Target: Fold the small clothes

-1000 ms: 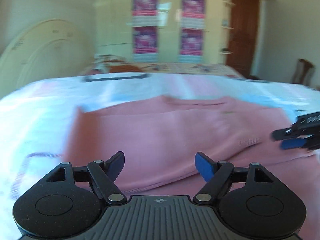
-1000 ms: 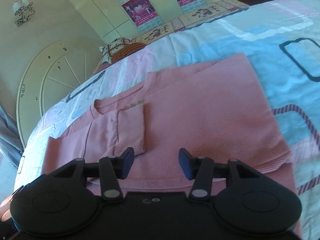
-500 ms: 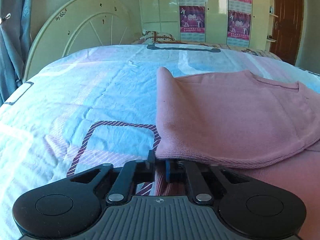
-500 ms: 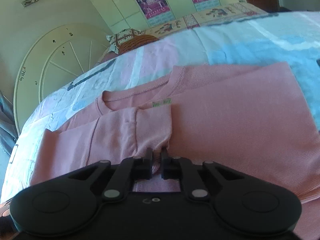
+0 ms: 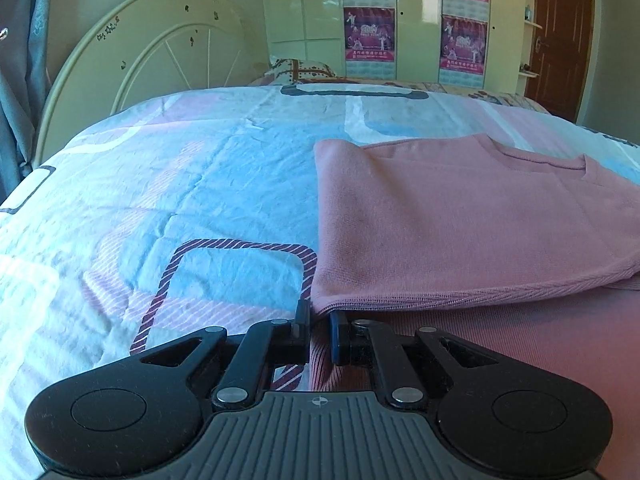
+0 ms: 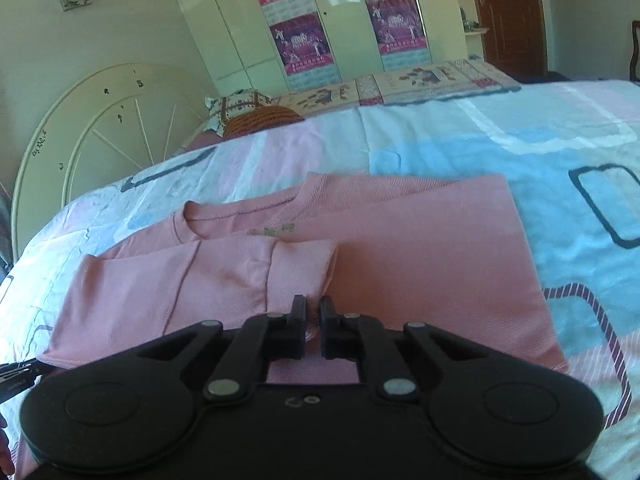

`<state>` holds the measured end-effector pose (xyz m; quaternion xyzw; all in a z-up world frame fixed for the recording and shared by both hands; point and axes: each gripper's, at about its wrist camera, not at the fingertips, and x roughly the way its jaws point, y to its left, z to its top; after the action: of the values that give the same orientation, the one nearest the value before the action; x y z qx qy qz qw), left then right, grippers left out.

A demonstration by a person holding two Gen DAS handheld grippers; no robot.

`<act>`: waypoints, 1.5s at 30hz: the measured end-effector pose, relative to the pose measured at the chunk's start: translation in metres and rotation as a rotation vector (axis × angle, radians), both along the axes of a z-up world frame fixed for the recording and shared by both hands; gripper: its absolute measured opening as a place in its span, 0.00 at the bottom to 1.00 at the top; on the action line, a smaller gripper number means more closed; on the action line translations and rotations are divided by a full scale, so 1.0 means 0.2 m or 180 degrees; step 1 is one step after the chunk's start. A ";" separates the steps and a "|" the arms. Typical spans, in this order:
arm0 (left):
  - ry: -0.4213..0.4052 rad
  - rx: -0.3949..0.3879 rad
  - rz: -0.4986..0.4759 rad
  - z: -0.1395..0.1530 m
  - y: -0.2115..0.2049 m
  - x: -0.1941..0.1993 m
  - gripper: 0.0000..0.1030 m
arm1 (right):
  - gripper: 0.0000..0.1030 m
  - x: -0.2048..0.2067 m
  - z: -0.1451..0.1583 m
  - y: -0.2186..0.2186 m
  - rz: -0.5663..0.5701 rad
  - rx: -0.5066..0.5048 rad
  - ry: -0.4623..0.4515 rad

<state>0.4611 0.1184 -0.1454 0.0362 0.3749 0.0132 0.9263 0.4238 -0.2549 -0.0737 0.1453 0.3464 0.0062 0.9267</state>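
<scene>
The pink top (image 6: 420, 256) is spread on the bed (image 5: 200, 184), sleeve already folded in. Its hem corner is pinched by the left tongs (image 5: 319, 320) and its near edge by the right tongs (image 6: 313, 312), probably so it's lifted evenly for the next fold.

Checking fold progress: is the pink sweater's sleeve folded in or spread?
Folded in: the sleeve lies across the pink sweater body.
</scene>
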 end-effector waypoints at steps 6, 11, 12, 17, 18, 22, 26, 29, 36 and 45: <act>-0.0007 0.0004 -0.0010 -0.01 0.00 0.00 0.08 | 0.06 0.02 -0.06 -0.02 -0.0068 -0.0026 0.0159; -0.0003 0.0005 -0.0049 -0.01 0.00 0.00 0.08 | 0.06 -0.02 -0.04 0.01 -0.0086 -0.0086 0.0108; 0.0000 0.0009 -0.0059 -0.01 0.00 0.00 0.08 | 0.06 -0.02 -0.05 0.01 -0.0096 -0.0074 0.0139; 0.0014 0.0093 -0.0162 0.01 -0.01 -0.01 0.09 | 0.07 0.02 -0.11 0.00 -0.0102 -0.0013 0.0394; -0.0047 0.0073 -0.0162 0.04 0.01 -0.04 0.09 | 0.16 0.01 -0.09 0.00 -0.0140 -0.0071 0.0366; -0.0374 -0.0019 -0.0187 0.17 -0.03 -0.14 0.17 | 0.20 -0.06 0.09 0.04 -0.0061 -0.0253 -0.0008; -0.0385 -0.0070 -0.0440 0.16 -0.23 -0.08 0.25 | 0.18 0.03 0.06 0.21 0.0324 -0.0291 0.0120; -0.0154 -0.0064 -0.0458 0.08 -0.30 -0.01 0.25 | 0.17 0.08 -0.06 0.28 0.0329 -0.0543 0.0467; -0.0033 -0.0255 -0.0454 0.05 -0.18 0.10 0.27 | 0.22 0.05 0.01 0.19 0.0218 -0.0457 0.0214; 0.0066 -0.0312 -0.0382 0.04 -0.10 0.67 0.35 | 0.16 0.43 -0.08 0.16 0.0050 -0.0539 0.0407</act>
<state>0.5943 0.0977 -0.1378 0.0133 0.3818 -0.0612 0.9221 0.5106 -0.2224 -0.0903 0.0638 0.4052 -0.0251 0.9116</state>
